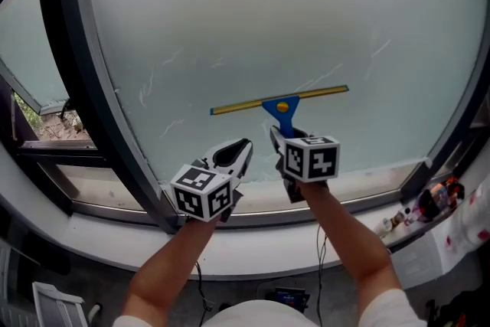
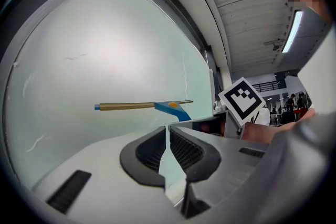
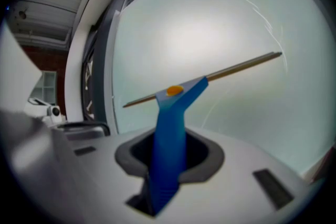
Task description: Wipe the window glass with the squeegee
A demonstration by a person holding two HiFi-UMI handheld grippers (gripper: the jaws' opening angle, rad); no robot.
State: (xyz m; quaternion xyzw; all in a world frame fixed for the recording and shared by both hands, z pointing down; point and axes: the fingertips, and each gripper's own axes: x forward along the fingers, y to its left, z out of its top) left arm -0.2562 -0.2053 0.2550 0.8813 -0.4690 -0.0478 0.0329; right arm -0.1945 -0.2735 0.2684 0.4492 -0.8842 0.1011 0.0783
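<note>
Standing before the glass [image 1: 268, 19], a person works with a claw in each hand, both bare forearms reaching up from the bottom of the head view. The right claw [image 1: 280, 137] is clamped on the squeegee [image 1: 285, 108]. In the right gripper view the blue handle [image 3: 169, 134] runs up between the jaws, gripped on both sides, with an orange spot where it widens into the head. The blade [image 1: 321, 93], a long yellowish strip, lies against the lower middle of the pane, tilted a little with its right end higher. It sits above the sill [image 1: 253, 201] and well apart from the dark frame [image 1: 80, 88] on the left.

The left claw [image 1: 239, 151] hangs just beside the right one, to its left and a touch lower, pointing up at the pane. In the left gripper view its jaws are drawn together, with only a thin slit between the pads [image 2: 152, 150] and nothing held; the squeegee shows beyond them, untouched by this claw.

Thin pale streaks [image 1: 153, 84] mark the glass left of the blade and again toward the upper right. Some small clutter [image 1: 432, 199] lies at the sill's right end, too small to make out.
</note>
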